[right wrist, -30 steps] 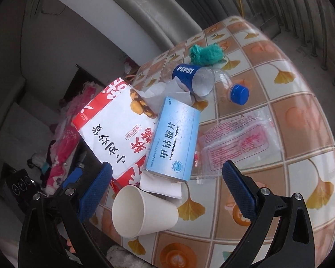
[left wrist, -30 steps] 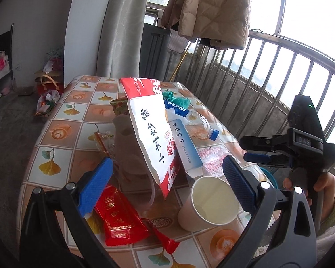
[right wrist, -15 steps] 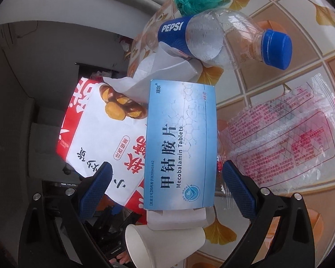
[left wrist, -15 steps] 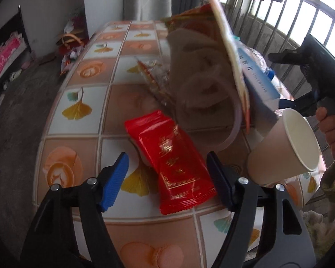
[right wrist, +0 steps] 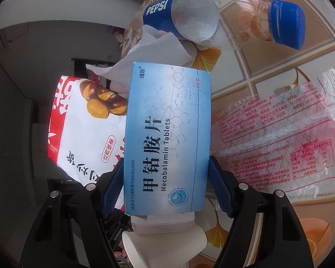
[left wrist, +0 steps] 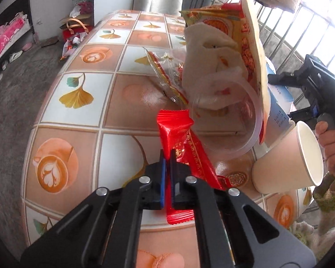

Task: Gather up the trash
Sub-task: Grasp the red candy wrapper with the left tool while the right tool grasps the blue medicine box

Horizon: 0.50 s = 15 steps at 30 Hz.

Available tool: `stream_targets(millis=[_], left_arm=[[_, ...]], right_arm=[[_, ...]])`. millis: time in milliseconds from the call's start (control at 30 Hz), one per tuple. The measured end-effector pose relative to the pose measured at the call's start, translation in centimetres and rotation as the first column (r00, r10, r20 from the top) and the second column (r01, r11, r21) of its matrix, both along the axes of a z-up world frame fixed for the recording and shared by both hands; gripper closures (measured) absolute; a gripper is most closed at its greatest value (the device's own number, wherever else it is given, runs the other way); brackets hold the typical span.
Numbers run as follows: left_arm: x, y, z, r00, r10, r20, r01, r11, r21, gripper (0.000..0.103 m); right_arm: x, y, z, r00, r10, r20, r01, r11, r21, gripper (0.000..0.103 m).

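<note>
At frame centre the left gripper [left wrist: 166, 165] has clamped onto the red wrapper [left wrist: 181, 147] to lift it; the right gripper [right wrist: 166, 178], jaws just closing, straddles the blue box [right wrist: 167, 138], lower middle, ready for pickup

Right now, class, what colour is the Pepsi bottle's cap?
Blue. The Pepsi bottle's cap shows best in the right wrist view.

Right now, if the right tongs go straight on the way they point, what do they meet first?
Most likely the blue tablet box, already between the right tongs; beyond it lie the tissue and Pepsi bottle.
</note>
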<state>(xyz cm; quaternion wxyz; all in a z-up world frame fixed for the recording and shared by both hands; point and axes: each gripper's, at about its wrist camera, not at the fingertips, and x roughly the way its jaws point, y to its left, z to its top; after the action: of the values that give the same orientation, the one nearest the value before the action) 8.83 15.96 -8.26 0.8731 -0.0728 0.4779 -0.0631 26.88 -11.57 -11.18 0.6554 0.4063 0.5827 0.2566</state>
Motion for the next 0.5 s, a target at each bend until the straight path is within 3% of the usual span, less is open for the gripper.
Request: stream_targets(millis=[233,500], left_arm=[[-2.1,-0.1,2.9,0.995,0.009,0.1,-0.011,1.0,0.023,0.103],[-5.6,-0.7,8.3,0.97,0.002,0.243,-0.013,0.999,0.044,0.103]], right_arm=[[-1.5,-1.9,2.5,0.996,-0.049,0.07,0.046,0.998,0.043,0.034],[-3.8,-5.5,4.1,0.99,-0.109,0.085,0.092,0.978,0.187,0.034]])
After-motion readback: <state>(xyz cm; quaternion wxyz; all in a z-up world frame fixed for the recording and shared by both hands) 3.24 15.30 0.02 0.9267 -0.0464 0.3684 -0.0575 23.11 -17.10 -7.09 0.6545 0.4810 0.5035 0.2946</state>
